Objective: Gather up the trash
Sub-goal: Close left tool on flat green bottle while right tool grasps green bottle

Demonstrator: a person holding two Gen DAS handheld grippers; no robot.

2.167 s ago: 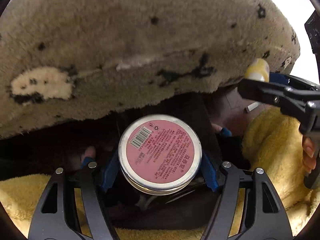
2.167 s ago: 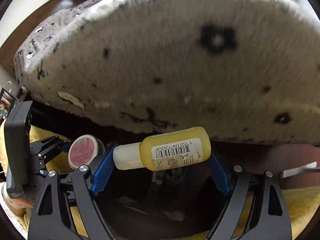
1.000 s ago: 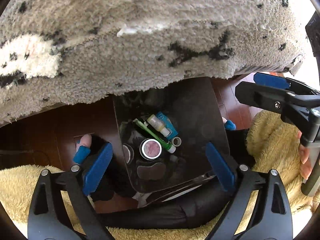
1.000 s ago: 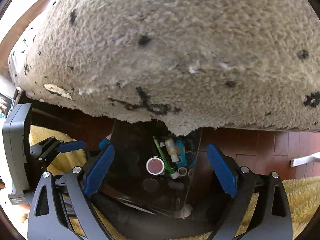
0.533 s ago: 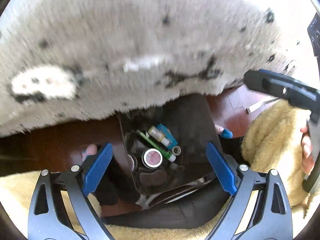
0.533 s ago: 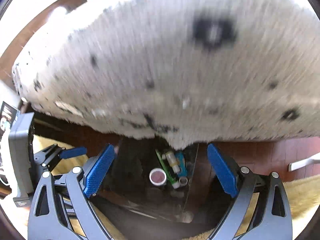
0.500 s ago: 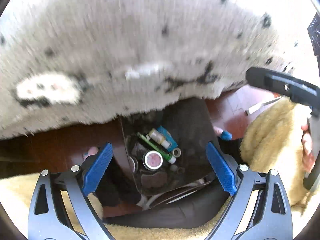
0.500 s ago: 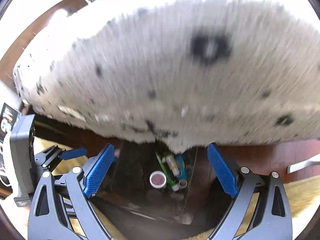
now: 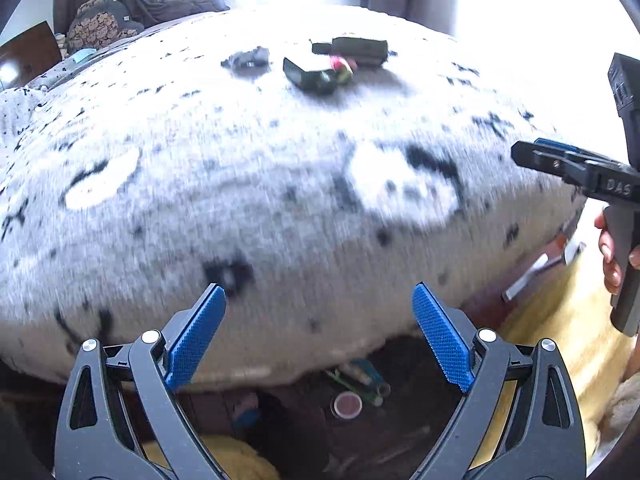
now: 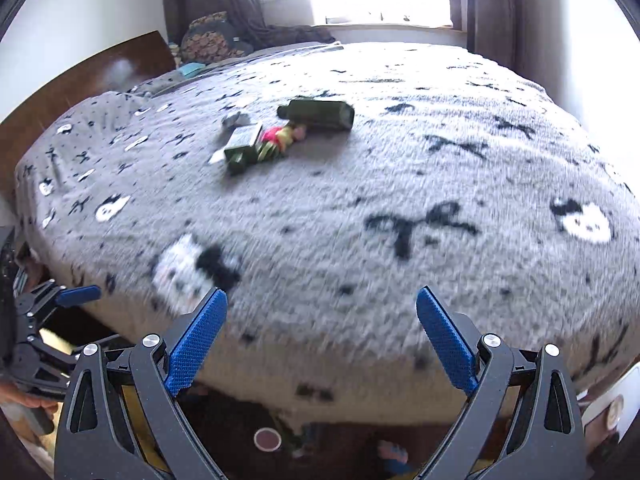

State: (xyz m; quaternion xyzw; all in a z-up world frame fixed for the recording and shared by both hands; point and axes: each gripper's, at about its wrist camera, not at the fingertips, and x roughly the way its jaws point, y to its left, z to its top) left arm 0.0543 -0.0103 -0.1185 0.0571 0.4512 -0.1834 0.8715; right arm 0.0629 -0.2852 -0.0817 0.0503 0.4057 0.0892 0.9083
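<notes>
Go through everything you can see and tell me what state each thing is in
Left gripper: open, empty.
Right gripper: open, empty.
Trash bin: open, on floor, holding trash.
Round tin: inside bin.
Dark bottle: lying on bed.
Green box: lying on bed.

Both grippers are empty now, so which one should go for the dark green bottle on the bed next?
Probably the right gripper: the dark green bottle lies almost dead ahead of its open fingers. From the left gripper, also open, the bottle sits off to the right, so it looks less aligned.
</notes>
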